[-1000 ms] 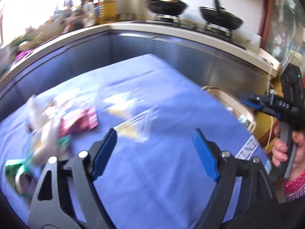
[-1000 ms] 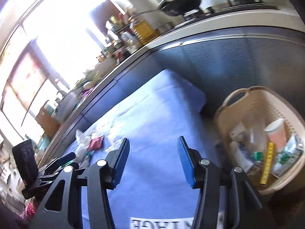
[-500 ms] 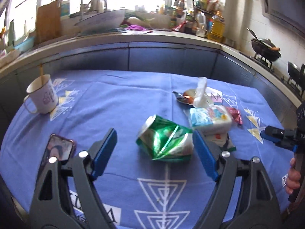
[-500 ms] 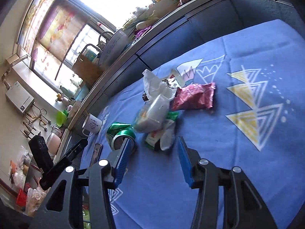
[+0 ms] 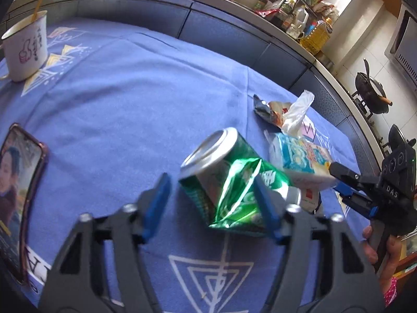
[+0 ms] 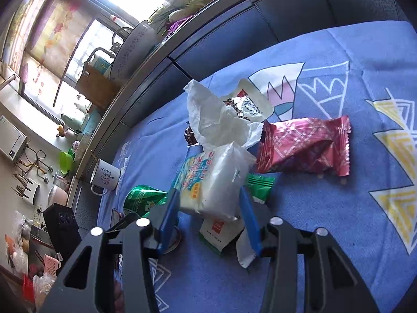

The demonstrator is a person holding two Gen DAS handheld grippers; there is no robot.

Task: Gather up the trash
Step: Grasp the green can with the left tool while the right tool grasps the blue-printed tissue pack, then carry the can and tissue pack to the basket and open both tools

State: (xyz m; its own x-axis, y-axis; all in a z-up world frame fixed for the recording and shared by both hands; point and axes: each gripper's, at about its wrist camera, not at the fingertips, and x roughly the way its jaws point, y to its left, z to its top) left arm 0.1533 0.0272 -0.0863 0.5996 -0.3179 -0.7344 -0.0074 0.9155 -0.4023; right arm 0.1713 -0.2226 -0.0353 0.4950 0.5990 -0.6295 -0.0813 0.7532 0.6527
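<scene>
crushed can [image 5: 229, 180] – top up-left, left claw [image 5: 212, 195] astride

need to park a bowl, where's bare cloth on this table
Bare cloth lies between the mug, the phone and the can. It is crowded right of the can: tissue pack, wrappers and the pink packet.

crushed can [image 5: 229, 182] fronted by bare cloth [image 5: 135, 99], wrappers [image 5: 299, 154] crowding right
</scene>
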